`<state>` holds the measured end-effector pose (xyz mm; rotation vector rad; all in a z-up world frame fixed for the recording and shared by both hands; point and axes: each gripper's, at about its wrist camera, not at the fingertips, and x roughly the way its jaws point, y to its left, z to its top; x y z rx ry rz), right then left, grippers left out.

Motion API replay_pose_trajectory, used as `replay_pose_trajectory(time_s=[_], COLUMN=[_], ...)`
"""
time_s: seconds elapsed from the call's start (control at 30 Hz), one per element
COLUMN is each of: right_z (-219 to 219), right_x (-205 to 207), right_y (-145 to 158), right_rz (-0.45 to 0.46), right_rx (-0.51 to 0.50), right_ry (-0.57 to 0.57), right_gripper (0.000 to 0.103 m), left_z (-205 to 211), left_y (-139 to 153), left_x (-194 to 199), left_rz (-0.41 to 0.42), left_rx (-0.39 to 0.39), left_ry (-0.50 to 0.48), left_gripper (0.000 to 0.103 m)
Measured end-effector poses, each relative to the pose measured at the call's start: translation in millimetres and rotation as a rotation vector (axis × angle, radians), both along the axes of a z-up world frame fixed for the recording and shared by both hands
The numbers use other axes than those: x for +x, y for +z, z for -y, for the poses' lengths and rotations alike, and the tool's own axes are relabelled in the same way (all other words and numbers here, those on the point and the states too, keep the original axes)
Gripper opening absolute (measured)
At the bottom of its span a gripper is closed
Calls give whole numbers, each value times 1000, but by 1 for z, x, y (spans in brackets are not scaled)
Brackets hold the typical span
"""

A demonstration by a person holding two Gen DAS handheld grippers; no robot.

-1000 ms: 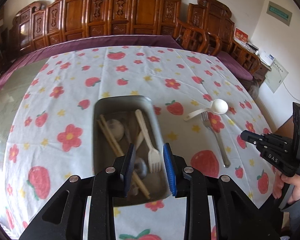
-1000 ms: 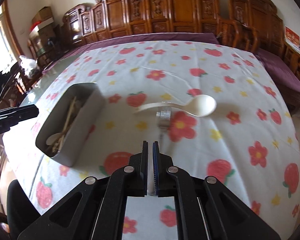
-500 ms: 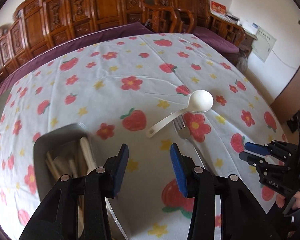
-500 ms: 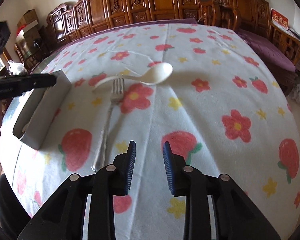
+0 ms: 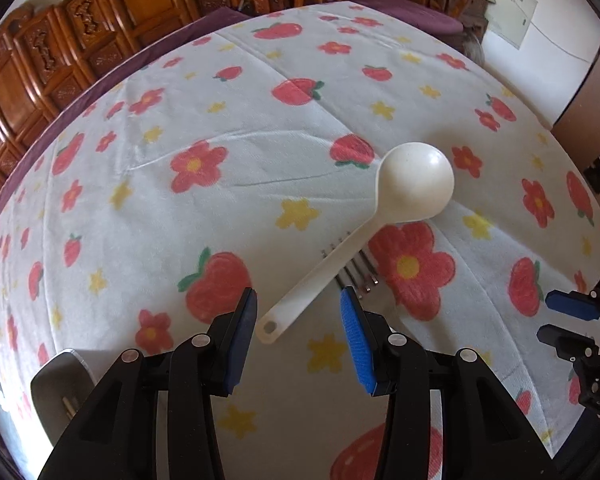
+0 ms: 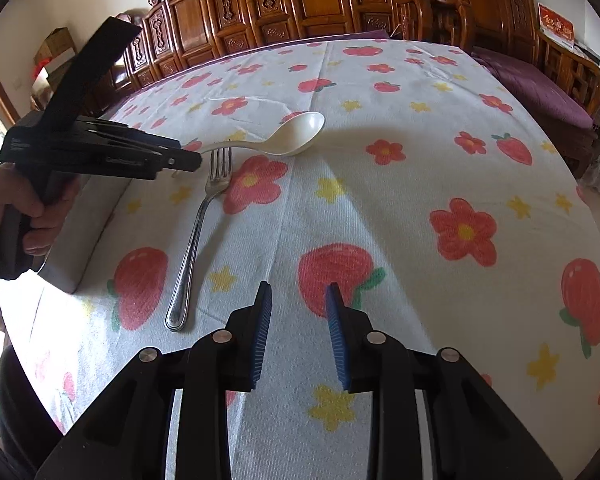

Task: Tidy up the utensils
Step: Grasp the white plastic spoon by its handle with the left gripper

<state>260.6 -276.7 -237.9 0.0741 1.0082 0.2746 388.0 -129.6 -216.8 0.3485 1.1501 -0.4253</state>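
A white plastic spoon (image 5: 364, 240) lies on the flowered tablecloth, its handle end between the open fingers of my left gripper (image 5: 298, 312); it also shows in the right wrist view (image 6: 284, 140). A metal fork (image 6: 198, 232) lies beside it, its tines (image 5: 356, 272) under the spoon's handle. The grey utensil tray (image 5: 60, 376) sits at the lower left, with chopsticks just showing inside. My right gripper (image 6: 296, 300) is open and empty above the cloth, right of the fork's handle. My left gripper appears in the right wrist view (image 6: 180, 160), my right gripper in the left wrist view (image 5: 560, 320).
The table (image 6: 440, 152) is covered by a white cloth with strawberries and flowers. Carved wooden chairs (image 6: 300, 4) line its far side. The tray's side wall (image 6: 84, 232) stands left of the fork.
My left gripper has moved from over the tray to the spoon's handle and opened wider. My right gripper has opened and shifted right of the fork.
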Motion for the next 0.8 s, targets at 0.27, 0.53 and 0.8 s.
replay_pose_trajectory(time_s=[0.27,0.53,0.8], right_z=[2,-5,-29], right_x=[-2,-5,-3], right_y=[-2,-2,6], right_rz=[-8,-9,0], right_rx=[4,17,19], right_ry=[1,2,36], right_gripper=[31,31,31], left_z=[12,6,-21], left_y=[-2,3,26], left_x=[4,-12,-40], left_rz=[-11,-23,24], left_rx=[4,-24,-89], left_ry=[-41,-30,66], left_gripper=[26,3,3])
